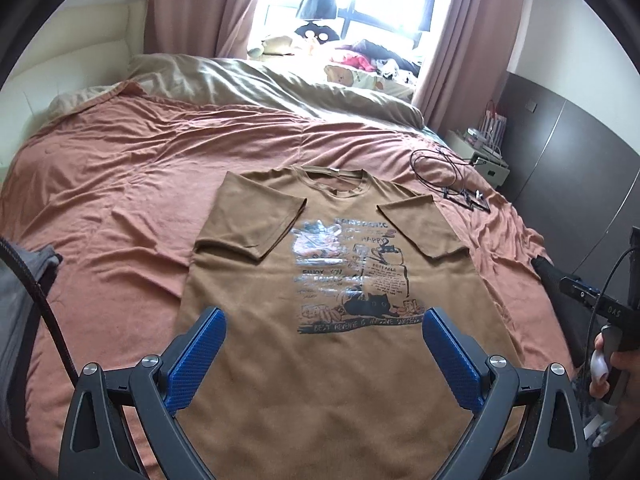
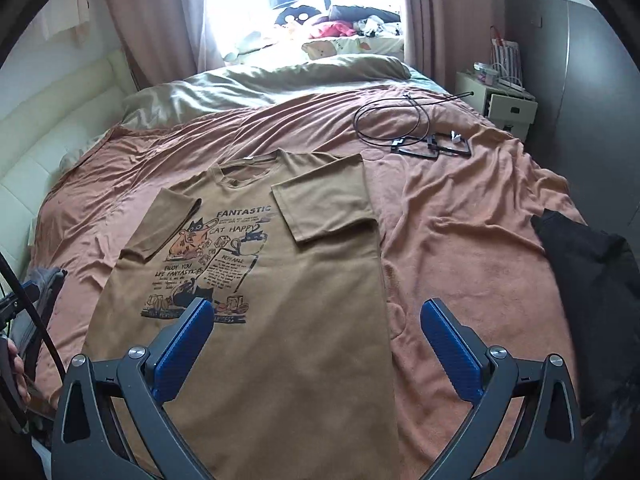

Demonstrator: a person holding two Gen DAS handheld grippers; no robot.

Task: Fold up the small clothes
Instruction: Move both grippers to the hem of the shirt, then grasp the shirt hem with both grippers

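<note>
A brown T-shirt [image 1: 320, 360] with a cat print lies flat and face up on the bed, collar away from me, both sleeves folded in over the chest. It also shows in the right wrist view [image 2: 280, 320]. My left gripper [image 1: 324, 320] is open and empty, hovering over the shirt's lower middle. My right gripper [image 2: 316, 312] is open and empty over the shirt's right side edge near the hem. The right hand and its handle [image 1: 612, 320] show at the right of the left wrist view.
The bed has a rust-orange cover [image 2: 460, 220] and a beige duvet [image 1: 248, 76] at the far end. A black cable and glasses [image 2: 424, 136] lie past the shirt. A black garment [image 2: 592, 280] lies at right, a grey one [image 1: 24, 280] at left. A nightstand [image 2: 500, 100] stands beside the bed.
</note>
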